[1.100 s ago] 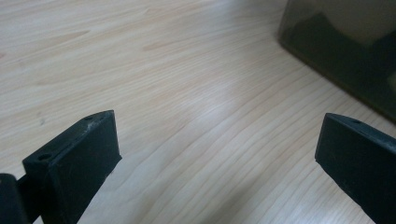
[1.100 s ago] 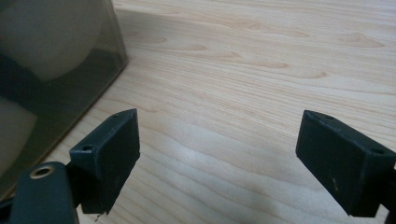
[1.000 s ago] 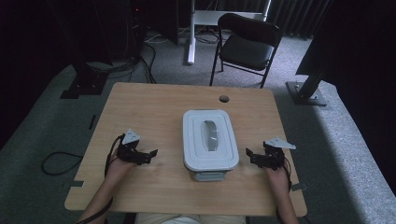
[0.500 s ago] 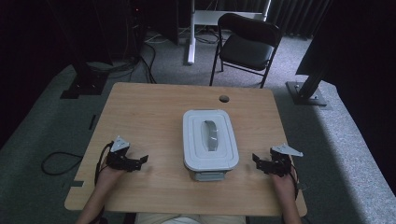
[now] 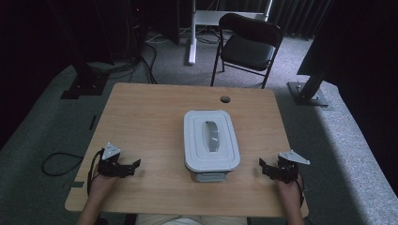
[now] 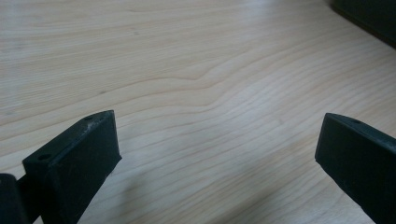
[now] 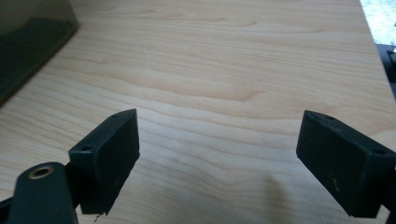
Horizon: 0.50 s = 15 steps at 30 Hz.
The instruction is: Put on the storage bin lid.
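Note:
A white lidded container with a grey handle on its lid stands at the middle of the wooden table, near the front edge. My left gripper rests low over the table's front left, open, its jaws pointing at the container from well apart. My right gripper mirrors it at the front right, also open. In the left gripper view the left gripper has wide jaws over bare wood, with the container dark at the top right. In the right gripper view the right gripper holds nothing, and the container sits at the top left.
A round cable hole lies near the table's far edge. A black folding chair stands on the carpet behind the table. A dark stand base sits off the far right corner, and a cable lies on the floor at the left.
Both hands have drawn back toward the front edge and outward, away from the container's sides. Both grippers stay open and the container has not moved.

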{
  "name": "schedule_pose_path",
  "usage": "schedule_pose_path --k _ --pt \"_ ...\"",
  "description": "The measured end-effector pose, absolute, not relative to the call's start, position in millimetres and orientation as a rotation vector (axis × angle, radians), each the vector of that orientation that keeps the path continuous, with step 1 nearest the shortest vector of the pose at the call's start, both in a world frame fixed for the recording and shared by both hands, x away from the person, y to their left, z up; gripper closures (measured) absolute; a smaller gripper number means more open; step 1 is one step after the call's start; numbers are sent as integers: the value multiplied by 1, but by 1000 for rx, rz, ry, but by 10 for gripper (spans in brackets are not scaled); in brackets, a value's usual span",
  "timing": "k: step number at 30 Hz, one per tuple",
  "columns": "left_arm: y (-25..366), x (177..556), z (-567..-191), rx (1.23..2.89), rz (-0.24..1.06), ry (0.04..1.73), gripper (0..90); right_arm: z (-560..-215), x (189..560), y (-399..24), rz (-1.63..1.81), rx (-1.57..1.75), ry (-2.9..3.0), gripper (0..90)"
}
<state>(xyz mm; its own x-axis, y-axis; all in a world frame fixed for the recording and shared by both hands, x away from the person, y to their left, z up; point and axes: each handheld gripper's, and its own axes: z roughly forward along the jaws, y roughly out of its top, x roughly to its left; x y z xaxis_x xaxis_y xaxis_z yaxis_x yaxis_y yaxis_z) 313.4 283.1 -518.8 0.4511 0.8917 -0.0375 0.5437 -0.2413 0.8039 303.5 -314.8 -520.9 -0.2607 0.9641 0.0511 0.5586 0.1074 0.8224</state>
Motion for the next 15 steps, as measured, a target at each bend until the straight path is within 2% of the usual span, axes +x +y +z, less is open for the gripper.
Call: schedule_pose_path --k 15 --pt "293 312 -518 1827 700 1361 5 -524 306 -320 999 1578 1806 131"
